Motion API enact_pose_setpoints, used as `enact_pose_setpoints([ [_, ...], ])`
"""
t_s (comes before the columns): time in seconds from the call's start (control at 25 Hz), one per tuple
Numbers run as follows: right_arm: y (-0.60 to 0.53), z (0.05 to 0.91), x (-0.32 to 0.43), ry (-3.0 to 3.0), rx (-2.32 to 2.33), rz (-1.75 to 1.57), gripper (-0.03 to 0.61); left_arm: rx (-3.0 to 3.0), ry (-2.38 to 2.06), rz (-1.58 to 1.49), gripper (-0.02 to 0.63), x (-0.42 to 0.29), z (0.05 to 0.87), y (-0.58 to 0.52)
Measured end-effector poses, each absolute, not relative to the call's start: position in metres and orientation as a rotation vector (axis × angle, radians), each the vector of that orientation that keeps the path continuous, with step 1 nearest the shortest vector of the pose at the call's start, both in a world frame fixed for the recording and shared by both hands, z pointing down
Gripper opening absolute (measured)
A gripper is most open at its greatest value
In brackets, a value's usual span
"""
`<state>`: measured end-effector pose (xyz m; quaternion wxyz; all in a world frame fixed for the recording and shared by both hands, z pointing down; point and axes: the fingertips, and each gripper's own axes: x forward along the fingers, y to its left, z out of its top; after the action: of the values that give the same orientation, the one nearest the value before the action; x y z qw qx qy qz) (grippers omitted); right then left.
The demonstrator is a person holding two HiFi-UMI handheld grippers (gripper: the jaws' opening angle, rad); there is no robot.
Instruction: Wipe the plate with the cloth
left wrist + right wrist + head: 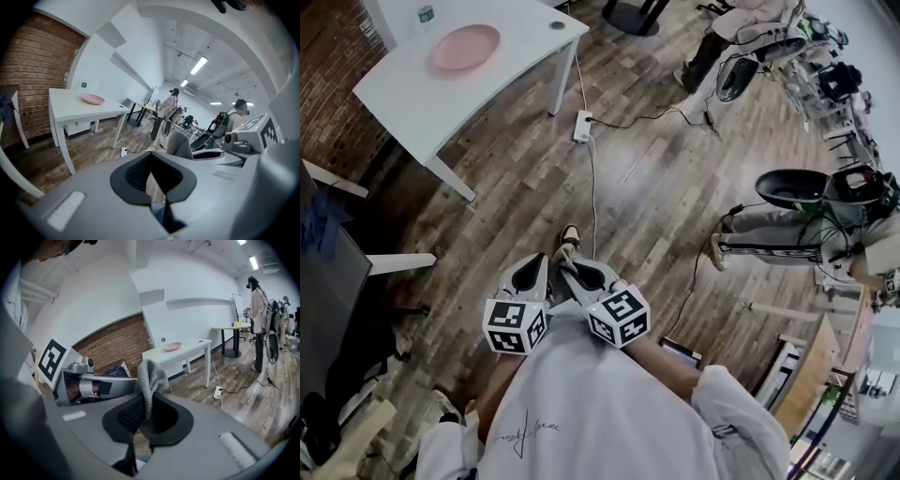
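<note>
Head view shows a white table (516, 58) standing on a wooden floor (656, 187). The plate (466, 47), round, pale pink and shallow with a low raised rim, lies flat on that table, toward its far end. Well apart from the table, the left gripper (536, 267) has its jaws pressed together with nothing between them. Just beside it, the right gripper (572, 264) is clamped on the cloth (151, 373), a grey knitted piece bunched upright above the pads, far from the table.
</note>
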<state>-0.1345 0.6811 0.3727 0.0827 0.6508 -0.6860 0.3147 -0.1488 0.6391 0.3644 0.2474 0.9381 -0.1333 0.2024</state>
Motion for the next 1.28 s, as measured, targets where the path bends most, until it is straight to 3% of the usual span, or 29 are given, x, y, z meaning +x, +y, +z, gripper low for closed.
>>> enact_pose_setpoints([
  [1.28,0.497,0.372,0.069,-2.246,1.647,1.097,0.037,2.615,-0.795,0.674,0.011,0.007,0.344,0.452],
])
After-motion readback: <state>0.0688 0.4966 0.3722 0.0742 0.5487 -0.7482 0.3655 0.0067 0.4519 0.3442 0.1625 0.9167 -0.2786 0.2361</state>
